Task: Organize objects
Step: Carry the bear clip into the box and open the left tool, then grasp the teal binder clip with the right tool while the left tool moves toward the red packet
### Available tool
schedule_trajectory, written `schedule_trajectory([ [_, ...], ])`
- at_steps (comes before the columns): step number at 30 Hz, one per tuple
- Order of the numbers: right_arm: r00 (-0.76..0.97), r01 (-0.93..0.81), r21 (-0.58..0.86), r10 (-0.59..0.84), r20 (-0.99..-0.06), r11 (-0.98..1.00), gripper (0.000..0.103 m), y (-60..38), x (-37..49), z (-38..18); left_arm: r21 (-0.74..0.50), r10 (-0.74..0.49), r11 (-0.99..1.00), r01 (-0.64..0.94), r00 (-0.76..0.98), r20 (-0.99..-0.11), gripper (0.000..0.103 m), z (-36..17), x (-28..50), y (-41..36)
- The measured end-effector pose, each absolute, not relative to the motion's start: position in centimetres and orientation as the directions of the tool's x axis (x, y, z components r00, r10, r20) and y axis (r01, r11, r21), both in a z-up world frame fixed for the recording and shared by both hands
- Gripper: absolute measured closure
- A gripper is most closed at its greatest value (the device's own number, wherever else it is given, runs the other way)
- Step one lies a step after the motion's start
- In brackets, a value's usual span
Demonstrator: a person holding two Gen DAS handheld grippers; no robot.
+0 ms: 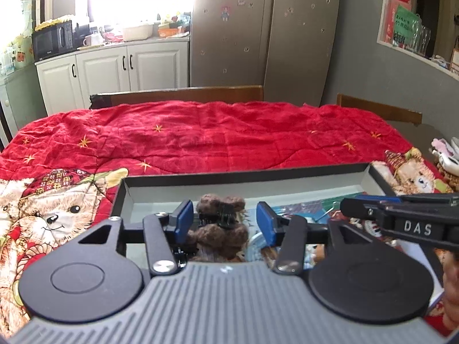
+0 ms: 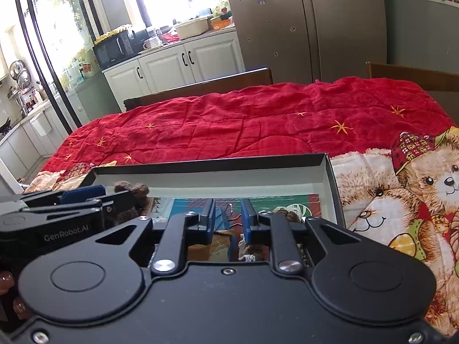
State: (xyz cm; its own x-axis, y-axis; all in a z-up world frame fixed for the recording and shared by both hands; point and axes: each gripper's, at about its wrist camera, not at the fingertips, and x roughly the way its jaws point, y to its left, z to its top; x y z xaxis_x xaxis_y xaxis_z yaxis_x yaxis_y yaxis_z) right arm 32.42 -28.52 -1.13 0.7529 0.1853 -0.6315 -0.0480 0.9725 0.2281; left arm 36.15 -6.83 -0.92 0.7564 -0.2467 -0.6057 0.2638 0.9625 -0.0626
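Observation:
A shallow black box (image 1: 246, 172) with a white inside lies on the red bear-print cloth (image 1: 200, 137). In it are colourful flat items and a brown fuzzy hair clip (image 1: 221, 229). My left gripper (image 1: 225, 219) stands open around the clip, with a gap showing at its right blue pad. My right gripper (image 2: 228, 218) hangs over the box's right half (image 2: 330, 183), its jaws narrowly open with a thin wire hook (image 2: 229, 210) in the gap below them. Each gripper shows at the edge of the other's view: the right gripper (image 1: 373, 206), the left gripper (image 2: 94, 197) beside the clip (image 2: 137, 189).
The red cloth (image 2: 258, 120) stretches far beyond the box. Wooden chair backs (image 1: 183, 93) stand at the far edge. A pale soft item (image 1: 447, 154) lies at the right edge. White cabinets (image 1: 129, 66), a microwave (image 1: 53, 40) and a tall fridge (image 1: 258, 28) are behind.

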Motion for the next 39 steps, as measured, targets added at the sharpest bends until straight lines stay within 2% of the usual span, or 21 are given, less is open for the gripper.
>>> schedule_trajectory([
  [12,0.757,-0.143,0.161,0.213,-0.618,0.976,0.083,-26.1,25.4,1.3,-0.063,-0.256,0.962,0.267,0.792,-0.554,0.029,1.9,30.0,-4.7],
  [16,0.748,-0.218,0.131,0.252,-0.614,0.967,0.073,-24.6,21.3,1.6,-0.065,-0.258,0.962,0.266,0.798,-0.544,0.026,2.2,27.6,-3.7],
  [25,0.684,-0.358,0.121,0.348,-0.641,0.926,0.073,-20.3,15.0,-0.4,-0.066,-0.255,0.963,0.26,0.811,-0.526,0.022,2.4,22.9,-1.9],
  [30,0.659,-0.371,0.127,0.357,-0.662,0.92,0.072,-18.9,14.4,-2.2,-0.098,-0.276,0.959,0.267,0.792,-0.545,0.022,1.7,21.5,-1.2],
  [34,0.67,-0.376,0.086,0.334,-0.663,0.923,0.063,-18.3,14.5,-3.1,-0.102,-0.283,0.956,0.274,0.778,-0.561,0.022,0.9,21.1,-1.1],
  [39,0.655,-0.386,0.088,0.34,-0.675,0.918,0.064,-17.8,15.6,-4.0,-0.115,-0.309,0.948,0.299,0.761,-0.571,0.022,0.2,20.7,-1.4],
])
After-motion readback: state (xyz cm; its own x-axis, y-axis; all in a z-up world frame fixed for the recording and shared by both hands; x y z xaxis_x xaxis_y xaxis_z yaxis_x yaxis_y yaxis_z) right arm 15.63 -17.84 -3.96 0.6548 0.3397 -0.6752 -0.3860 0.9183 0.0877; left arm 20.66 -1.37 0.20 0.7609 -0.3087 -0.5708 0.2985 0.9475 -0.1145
